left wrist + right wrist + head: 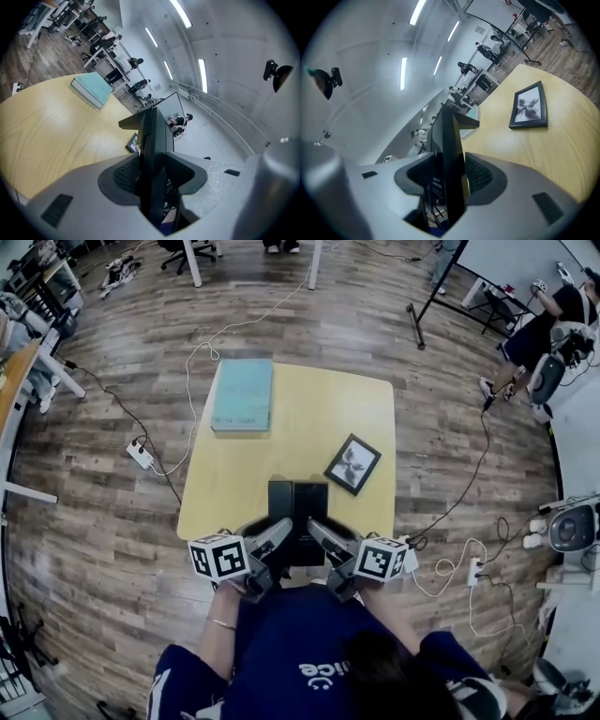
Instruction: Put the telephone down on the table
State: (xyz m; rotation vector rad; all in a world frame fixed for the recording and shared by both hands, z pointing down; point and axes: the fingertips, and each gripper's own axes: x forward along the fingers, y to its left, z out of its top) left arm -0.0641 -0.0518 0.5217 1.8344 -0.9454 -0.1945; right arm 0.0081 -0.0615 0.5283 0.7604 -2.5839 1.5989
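Observation:
A flat black telephone [298, 517] hangs over the near edge of the yellow table [300, 413], held between both grippers. My left gripper [273, 549] is shut on its left side; in the left gripper view the black slab [153, 159] stands edge-on between the grey pads. My right gripper [323, 547] is shut on the right side, and the right gripper view shows the same slab [446, 164] clamped in the jaws. The telephone's underside is hidden, so I cannot tell whether it touches the tabletop.
A teal book [243, 395] lies at the table's far left. A black-framed picture [352, 464] lies on the right half, just beyond the telephone. Cables and a power strip [141, 456] run over the wooden floor around the table.

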